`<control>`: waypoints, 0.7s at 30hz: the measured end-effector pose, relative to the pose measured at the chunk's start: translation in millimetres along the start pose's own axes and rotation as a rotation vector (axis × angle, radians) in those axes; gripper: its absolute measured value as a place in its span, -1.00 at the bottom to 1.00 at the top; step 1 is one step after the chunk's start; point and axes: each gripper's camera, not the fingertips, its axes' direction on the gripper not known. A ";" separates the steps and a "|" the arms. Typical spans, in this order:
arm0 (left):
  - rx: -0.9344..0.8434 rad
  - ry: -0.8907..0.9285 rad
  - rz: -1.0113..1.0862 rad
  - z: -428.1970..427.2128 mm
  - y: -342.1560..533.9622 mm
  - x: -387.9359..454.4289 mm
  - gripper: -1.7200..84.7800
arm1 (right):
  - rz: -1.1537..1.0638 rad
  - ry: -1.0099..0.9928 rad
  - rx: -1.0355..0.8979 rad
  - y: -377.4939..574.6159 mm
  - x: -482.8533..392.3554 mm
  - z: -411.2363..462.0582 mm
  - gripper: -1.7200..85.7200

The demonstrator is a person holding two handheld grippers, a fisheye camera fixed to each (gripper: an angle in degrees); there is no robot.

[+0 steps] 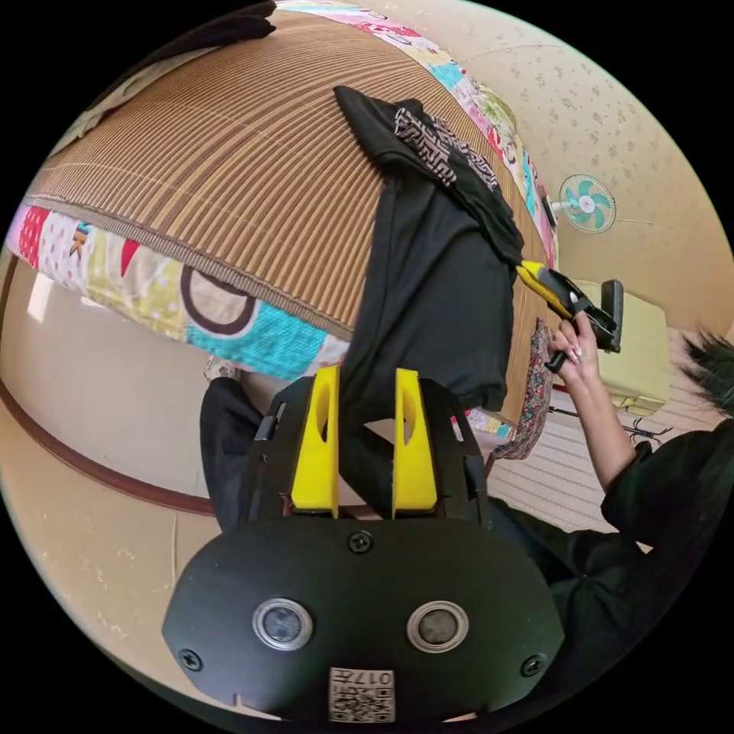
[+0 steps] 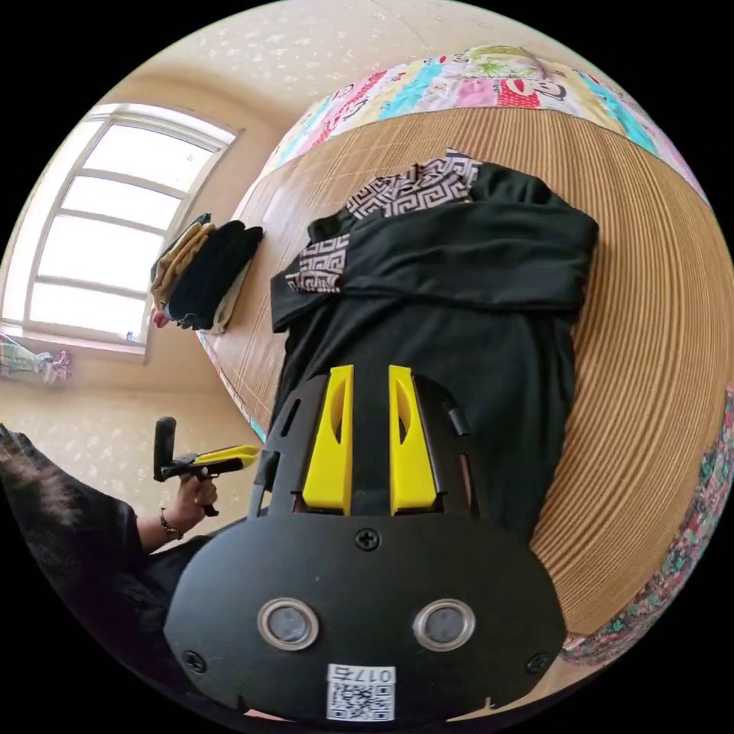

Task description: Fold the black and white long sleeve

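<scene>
Long sleeve [image 2: 459, 321], limp black knit, drapes over ribbed bamboo mat [image 2: 642, 367].

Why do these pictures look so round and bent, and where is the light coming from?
Both are fisheye views: in the left gripper view the striped mat bulges like a dome, with black corners around the circle. In the right gripper view the window is washed out white, the main light source. The black shirt loses its fold detail in darkness, and each tool looms large up close.
</scene>
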 end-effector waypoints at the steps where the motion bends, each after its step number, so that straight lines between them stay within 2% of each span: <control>1: -0.039 -0.014 0.019 -3.7 2.5 -11.1 -0.68 | 0.047 0.080 -0.062 21.6 22.0 -7.8 -0.77; 6: -0.200 -0.013 0.136 -1.4 -2.5 -31.8 -0.64 | 0.161 0.192 -0.286 88.7 76.8 -20.0 -0.72; 11: -0.330 0.038 0.169 18.9 -26.8 -42.6 -0.65 | 0.174 0.160 -0.374 112.2 94.0 -3.7 -0.70; 13: -0.355 0.090 0.164 20.4 -33.8 -45.0 -0.80 | 0.200 0.102 -0.385 113.7 100.3 5.1 -0.74; 15: -0.362 0.144 0.149 13.9 -35.9 -46.6 -0.87 | 0.236 0.149 -0.385 114.0 105.5 3.0 -0.82; 18: -0.395 0.250 0.152 -9.3 -31.0 -52.7 -0.90 | 0.228 0.026 -0.432 129.4 113.8 -2.4 -0.90; 20: -0.404 0.375 0.138 -32.3 -24.1 -59.1 -0.92 | 0.232 -0.060 -0.415 146.2 117.4 -16.7 -0.92; 21: -0.386 0.493 0.120 -52.6 -18.4 -63.6 -0.93 | 0.256 -0.160 -0.379 155.8 121.3 -31.0 -0.93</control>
